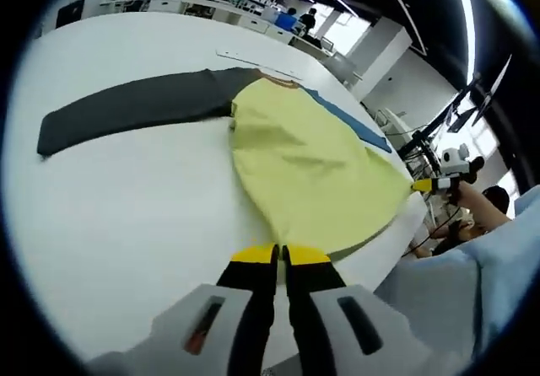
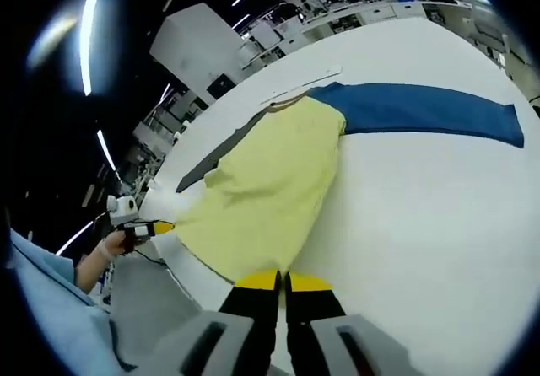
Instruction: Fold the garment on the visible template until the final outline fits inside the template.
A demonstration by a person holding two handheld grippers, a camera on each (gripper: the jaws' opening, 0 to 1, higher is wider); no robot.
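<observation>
Gripping the yellow garment [image 1: 308, 169]'s hem, left claw [image 1: 280, 254] and right claw [image 2: 283, 280] are both closed.

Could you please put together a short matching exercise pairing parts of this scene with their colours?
Things:
1. garment body
2. one sleeve
3. other sleeve
4. table

Colours:
A. white
B. blue
C. yellow
D. dark grey

Pairs: 1-C, 2-D, 3-B, 4-A
</observation>
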